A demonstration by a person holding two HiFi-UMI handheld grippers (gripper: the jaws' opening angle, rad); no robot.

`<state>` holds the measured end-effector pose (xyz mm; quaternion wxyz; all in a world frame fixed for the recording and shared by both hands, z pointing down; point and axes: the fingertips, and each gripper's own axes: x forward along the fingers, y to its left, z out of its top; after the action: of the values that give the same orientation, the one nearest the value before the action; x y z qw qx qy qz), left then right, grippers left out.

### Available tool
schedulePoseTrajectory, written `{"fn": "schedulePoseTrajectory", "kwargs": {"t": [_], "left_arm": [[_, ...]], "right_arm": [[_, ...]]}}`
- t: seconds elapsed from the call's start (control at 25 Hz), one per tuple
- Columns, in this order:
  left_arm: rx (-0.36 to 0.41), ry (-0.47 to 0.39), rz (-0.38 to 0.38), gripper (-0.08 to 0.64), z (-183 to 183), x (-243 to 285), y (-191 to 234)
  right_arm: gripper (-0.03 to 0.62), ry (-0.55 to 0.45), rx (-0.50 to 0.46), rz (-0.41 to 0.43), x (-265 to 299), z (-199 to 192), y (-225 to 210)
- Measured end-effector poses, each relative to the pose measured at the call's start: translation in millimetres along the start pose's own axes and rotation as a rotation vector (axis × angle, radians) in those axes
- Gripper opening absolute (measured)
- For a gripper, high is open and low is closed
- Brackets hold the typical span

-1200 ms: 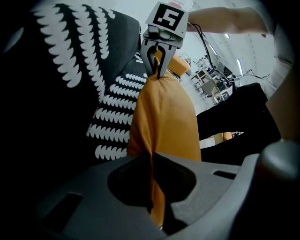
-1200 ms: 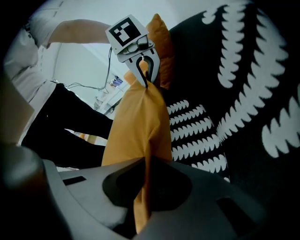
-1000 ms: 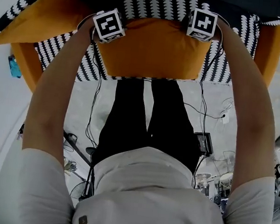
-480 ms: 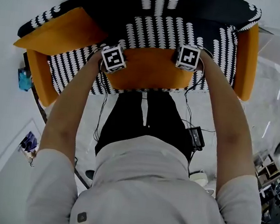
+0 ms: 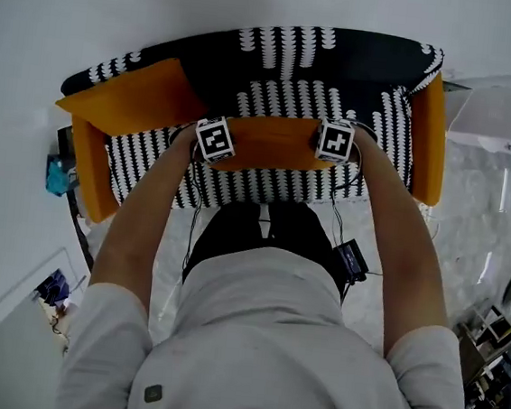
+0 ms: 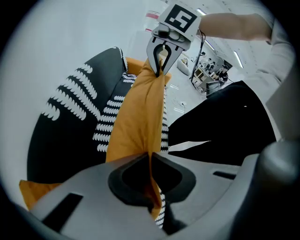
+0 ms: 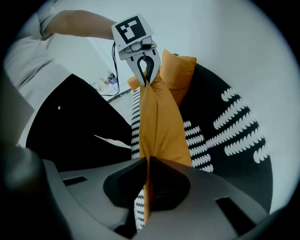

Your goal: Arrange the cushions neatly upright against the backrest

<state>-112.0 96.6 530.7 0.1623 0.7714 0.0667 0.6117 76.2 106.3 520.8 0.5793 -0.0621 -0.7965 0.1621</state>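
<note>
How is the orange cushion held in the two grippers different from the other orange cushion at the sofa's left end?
The held cushion is pinched at its top edge by the left gripper and right gripper; the other cushion lies untouched. The held cushion hangs upright; the other cushion slants across the sofa corner, broad face showing. Both are plain orange.

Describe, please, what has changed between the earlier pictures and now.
The left gripper and right gripper have raised the orange cushion above the sofa seat; it now hangs from its top edge. Unchanged: both stay shut on it; the second cushion rests at the sofa's end.
</note>
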Motion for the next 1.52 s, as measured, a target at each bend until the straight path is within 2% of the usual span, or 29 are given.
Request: {"fn": "schedulePoseTrajectory", "kwargs": {"t": [0.32,0.56,0.72,0.92,1.08,1.32,1.52], "left_arm": [[0.084,-0.031,0.066,0.017,8,-51,12],[0.140,-0.057,0.065,0.017,13,-74,21],[0.165,-0.047,0.068,0.017,26,-79,17],[0.154,-0.036,0.069,0.017,59,-76,10],[0.115,-0.011,0.072,0.017,97,-61,1],[0.023,0.026,0.100,0.017,178,-29,-9],[-0.051,0.009,0.144,0.017,244,-25,-8]], "right_arm": [[0.028,0.002,0.040,-0.071,-39,19,0],[0.028,0.024,0.062,-0.126,-65,32,0],[0.026,0.047,0.061,-0.132,-73,22,7],[0.028,0.052,0.038,-0.128,-89,-8,5],[0.028,0.040,-0.002,-0.106,-94,-49,0],[0.028,0.009,-0.068,-0.088,-114,-136,-8],[0.028,-0.014,-0.112,-0.095,-144,-193,-28]]}}
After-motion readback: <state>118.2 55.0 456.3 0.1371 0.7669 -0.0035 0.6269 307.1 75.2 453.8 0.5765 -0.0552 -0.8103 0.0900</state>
